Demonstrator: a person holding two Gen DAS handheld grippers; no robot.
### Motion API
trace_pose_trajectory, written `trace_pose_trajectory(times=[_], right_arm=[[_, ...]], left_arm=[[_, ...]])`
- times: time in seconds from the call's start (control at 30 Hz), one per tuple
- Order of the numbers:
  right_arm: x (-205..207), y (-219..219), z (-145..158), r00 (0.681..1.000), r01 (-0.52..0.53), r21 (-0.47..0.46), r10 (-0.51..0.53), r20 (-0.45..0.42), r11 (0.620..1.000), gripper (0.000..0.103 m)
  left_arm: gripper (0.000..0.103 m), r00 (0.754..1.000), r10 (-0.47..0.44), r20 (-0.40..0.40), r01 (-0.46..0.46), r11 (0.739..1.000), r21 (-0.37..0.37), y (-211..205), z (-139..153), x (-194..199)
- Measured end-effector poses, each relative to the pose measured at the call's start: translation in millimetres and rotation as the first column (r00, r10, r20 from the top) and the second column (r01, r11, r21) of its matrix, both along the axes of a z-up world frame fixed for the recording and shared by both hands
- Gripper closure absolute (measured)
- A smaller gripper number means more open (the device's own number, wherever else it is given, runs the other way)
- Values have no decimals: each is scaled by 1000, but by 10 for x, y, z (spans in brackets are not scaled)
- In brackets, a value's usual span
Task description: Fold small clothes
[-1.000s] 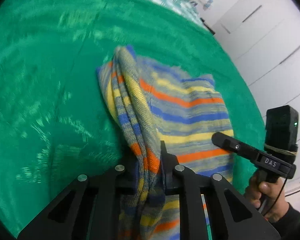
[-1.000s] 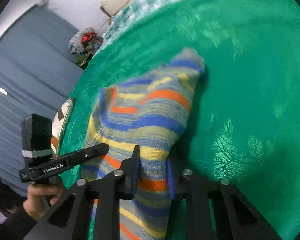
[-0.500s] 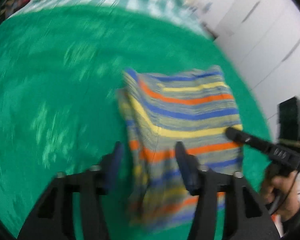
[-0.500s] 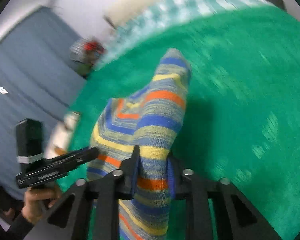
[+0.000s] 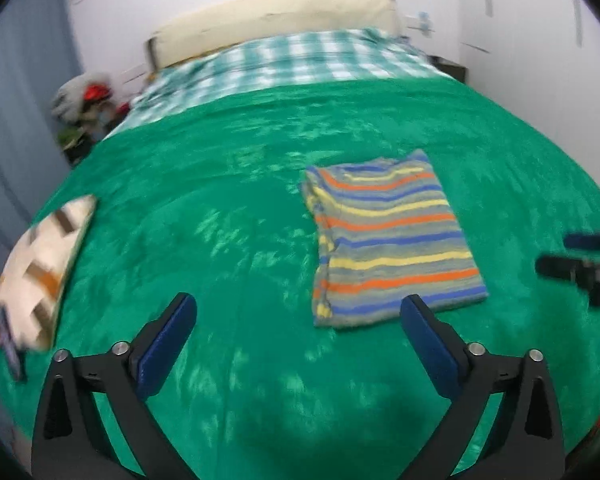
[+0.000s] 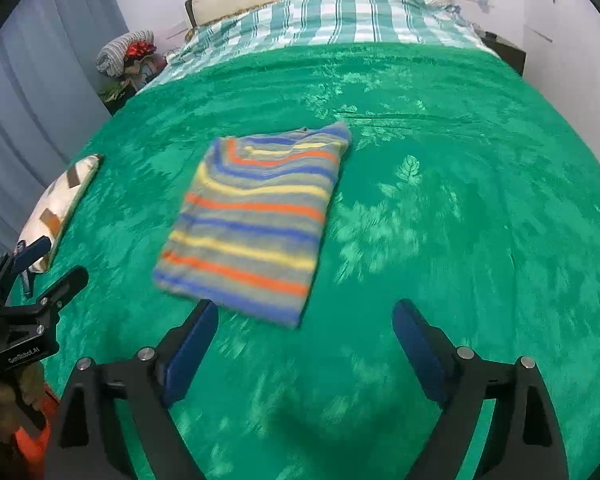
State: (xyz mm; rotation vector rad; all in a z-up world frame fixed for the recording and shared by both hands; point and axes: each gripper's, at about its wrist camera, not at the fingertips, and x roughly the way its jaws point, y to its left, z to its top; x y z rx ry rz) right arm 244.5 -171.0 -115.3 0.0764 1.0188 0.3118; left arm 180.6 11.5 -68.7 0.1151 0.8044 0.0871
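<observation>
Left wrist view, garment: your striped sweater [image 5: 392,240] lies flat as a neat rectangle on the green blanket [image 5: 220,200], nearer you than the checked bedding [image 5: 300,60] at the head of the bed.
Left wrist view, tongs: your left gripper [image 5: 298,312] has its fingers spread wide and holds nothing; the near edge of the sweater sits just beyond the right-hand finger.
Left wrist view, progress: you appear to have this garment folded; the left edge looks slightly bunched in layers, so a small tidy may be all that remains on it.
Left wrist view, extras: the patterned cushion [image 5: 36,272] lies well to the left of the sweater, and your right gripper shows as a dark blur [image 5: 580,268] to its right, too smeared here to read its opening.

Right wrist view, garment: the sweater [image 6: 256,220] rests flat on the blanket, its neckline end pointing toward the checked bedding.
Right wrist view, tongs: your right gripper [image 6: 304,320] is fully parted and empty, just short of the sweater's near hem.
Right wrist view, extras: only here do you see the neckline detail clearly, and the left gripper [image 6: 40,264] with fingers apart beside the cushion.
Remaining: no other small clothes are visible in either view, so you cannot tell if more await.
</observation>
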Motion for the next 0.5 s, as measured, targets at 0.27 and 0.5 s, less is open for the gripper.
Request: trace_pose_trajectory(times=[0.27,0.5], right_arm=[[-645,119,248,1000,10,-54,-9,20,998,7],[-952,275,479,999,-11,-136,18,51,991,1]], left_arm=[[1,992,96,-81,-100,994,-47,-14,161,-435],[1,978,119,-174,-131,989,-61,-64,203,-632]])
